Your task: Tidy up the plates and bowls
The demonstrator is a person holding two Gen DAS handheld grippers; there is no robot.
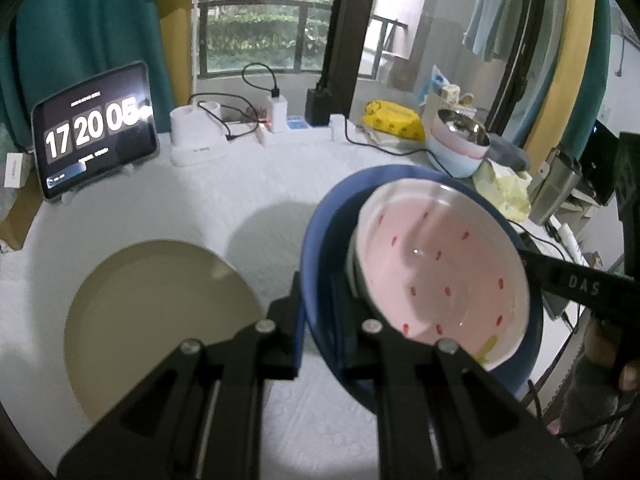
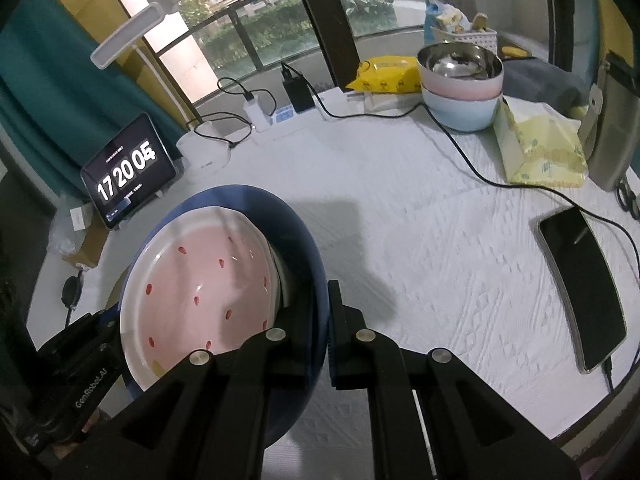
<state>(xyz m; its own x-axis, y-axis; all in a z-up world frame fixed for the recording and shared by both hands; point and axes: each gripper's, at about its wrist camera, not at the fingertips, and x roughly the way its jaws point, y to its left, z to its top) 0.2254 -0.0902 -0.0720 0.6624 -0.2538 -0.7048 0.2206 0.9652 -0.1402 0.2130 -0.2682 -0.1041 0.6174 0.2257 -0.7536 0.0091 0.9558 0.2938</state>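
A blue plate [image 1: 320, 232] [image 2: 298, 240] hangs tilted above the white table, carrying a pink plate with red seed marks [image 1: 440, 264] [image 2: 200, 276]. A pale rim shows between the two. My left gripper [image 1: 320, 332] is shut on the blue plate's rim on one side. My right gripper [image 2: 322, 340] is shut on the rim on the opposite side. A beige plate [image 1: 152, 312] lies flat on the table, left of the lifted stack. Stacked bowls [image 1: 460, 144] [image 2: 460, 88], pink with a steel lining inside pale blue, stand at the back right.
A tablet showing a clock [image 1: 92, 128] [image 2: 128, 168] stands at the back left. A phone [image 2: 580, 288] on a cable lies at the right edge. A tissue pack [image 2: 540, 148], a yellow packet [image 2: 384, 72], chargers and cables line the back.
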